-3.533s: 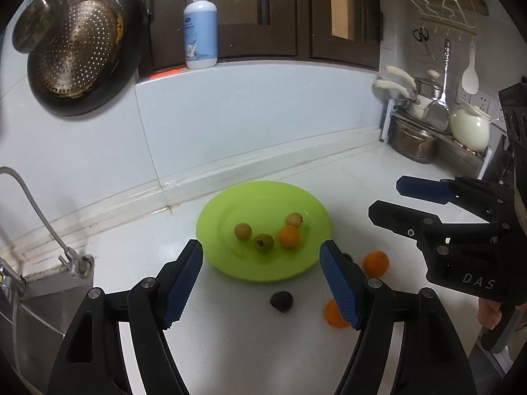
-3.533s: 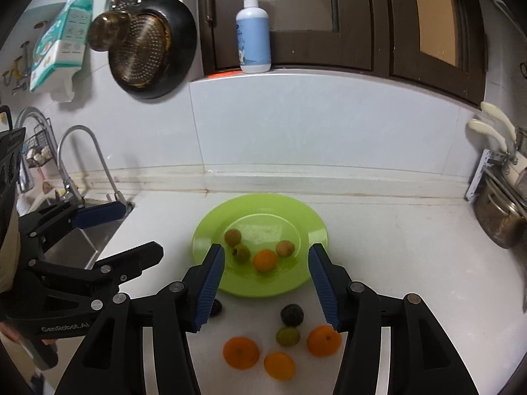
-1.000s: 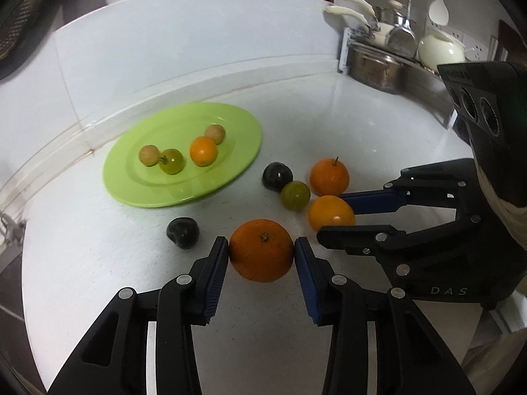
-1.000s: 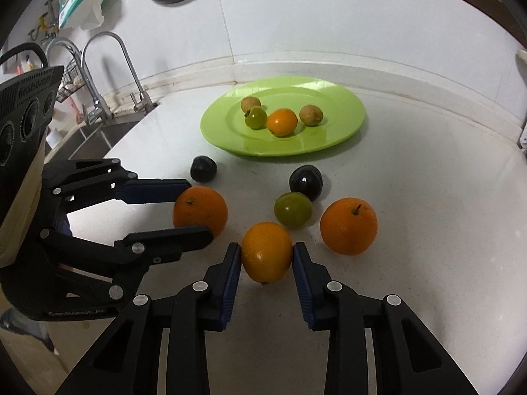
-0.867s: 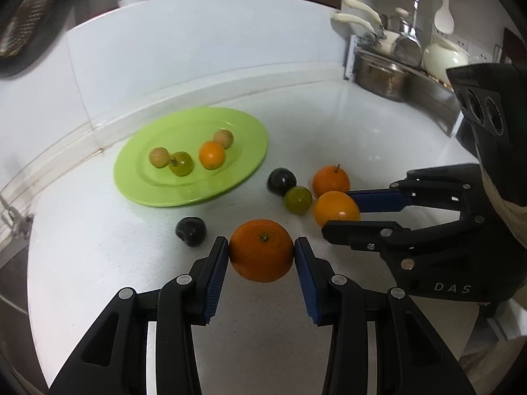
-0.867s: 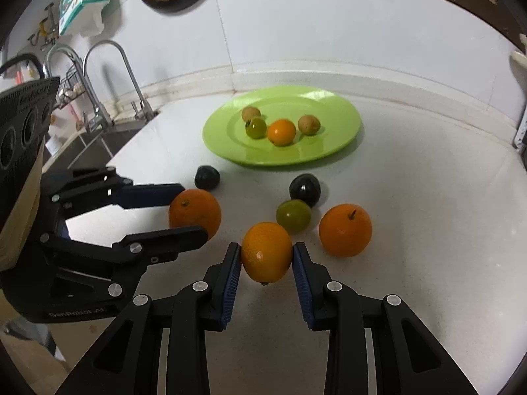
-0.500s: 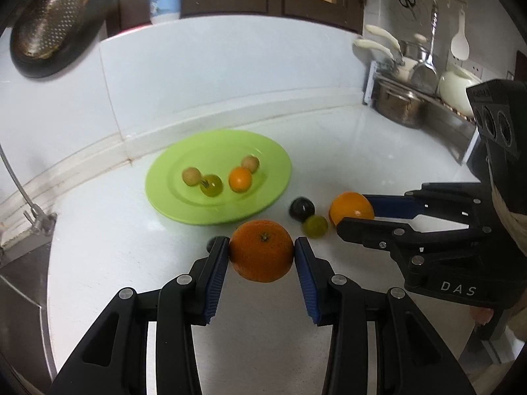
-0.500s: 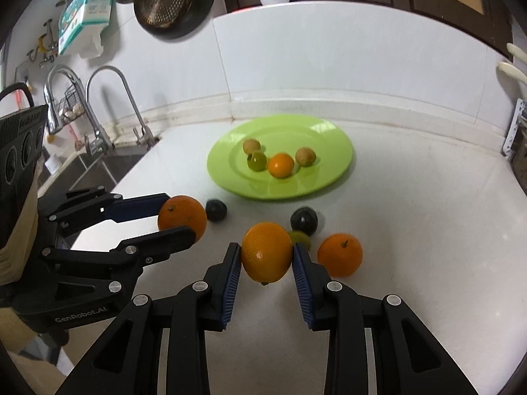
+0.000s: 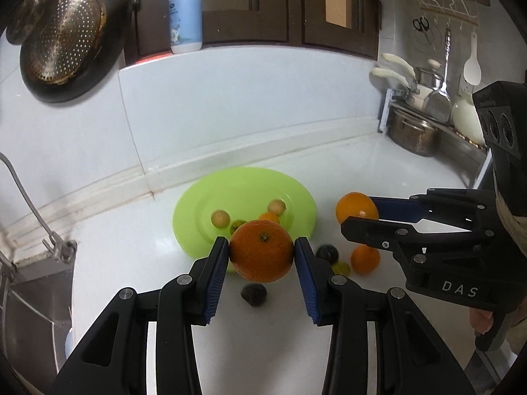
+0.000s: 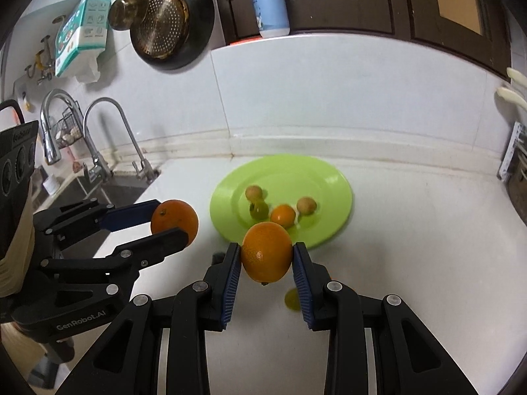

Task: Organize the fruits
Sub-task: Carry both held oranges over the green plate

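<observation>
My left gripper (image 9: pixel 262 255) is shut on a large orange (image 9: pixel 261 250) and holds it above the counter, in front of the green plate (image 9: pixel 243 187). My right gripper (image 10: pixel 266 258) is shut on a second orange (image 10: pixel 266 252), also lifted; it shows in the left wrist view (image 9: pixel 355 209). The plate (image 10: pixel 329 177) holds two small tan fruits, a small green fruit and a small orange fruit (image 10: pixel 283 215). On the counter lie a third orange (image 9: pixel 365 258), two dark fruits (image 9: pixel 253 294) and a green fruit (image 9: pixel 341 267).
A sink (image 10: pixel 108 194) with taps is left of the plate. Pots and utensils (image 9: pixel 415 131) stand at the right end of the counter. A strainer pan (image 9: pixel 62 39) hangs on the tiled wall. A soap bottle (image 9: pixel 185 16) stands on the ledge above.
Both grippers closed on oranges that lay on the counter and have lifted them up. The views now look from higher, toward the plate.
</observation>
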`<state>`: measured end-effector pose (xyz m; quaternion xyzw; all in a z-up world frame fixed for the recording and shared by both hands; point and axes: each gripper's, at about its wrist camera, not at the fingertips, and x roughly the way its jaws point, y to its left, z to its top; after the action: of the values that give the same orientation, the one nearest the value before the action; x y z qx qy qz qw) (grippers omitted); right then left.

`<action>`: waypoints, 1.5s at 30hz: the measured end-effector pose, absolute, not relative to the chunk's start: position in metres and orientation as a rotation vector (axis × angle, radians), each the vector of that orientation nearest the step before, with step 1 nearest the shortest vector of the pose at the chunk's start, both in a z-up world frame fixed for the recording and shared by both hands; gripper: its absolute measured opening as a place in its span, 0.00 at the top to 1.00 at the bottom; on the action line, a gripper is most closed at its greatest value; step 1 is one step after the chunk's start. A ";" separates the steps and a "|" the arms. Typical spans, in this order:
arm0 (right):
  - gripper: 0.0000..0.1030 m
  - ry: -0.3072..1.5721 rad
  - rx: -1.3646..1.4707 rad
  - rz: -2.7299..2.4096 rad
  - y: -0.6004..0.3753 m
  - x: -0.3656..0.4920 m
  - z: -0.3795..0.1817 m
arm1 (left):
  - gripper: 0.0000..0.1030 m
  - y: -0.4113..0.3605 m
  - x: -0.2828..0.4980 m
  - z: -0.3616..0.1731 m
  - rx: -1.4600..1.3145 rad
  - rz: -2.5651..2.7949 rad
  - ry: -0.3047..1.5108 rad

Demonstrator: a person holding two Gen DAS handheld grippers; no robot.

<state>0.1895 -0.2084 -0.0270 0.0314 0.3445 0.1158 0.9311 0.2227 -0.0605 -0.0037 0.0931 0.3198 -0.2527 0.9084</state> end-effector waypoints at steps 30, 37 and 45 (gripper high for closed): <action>0.68 0.862 0.006 0.206 -0.211 0.345 -0.047 | 0.60 -0.077 0.383 -0.041 0.173 -0.496 0.837; 0.68 0.936 -0.016 0.203 -0.215 0.371 -0.071 | 0.60 -0.087 0.407 -0.064 0.187 -0.471 0.896; 0.68 0.974 -0.021 0.201 -0.222 0.386 -0.086 | 0.60 -0.092 0.423 -0.079 0.189 -0.449 0.952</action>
<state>0.3856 -0.2215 -0.0863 -0.0099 0.4674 0.0966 0.8787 0.4230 -0.0923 -0.0793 0.0902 0.4536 -0.2138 0.8605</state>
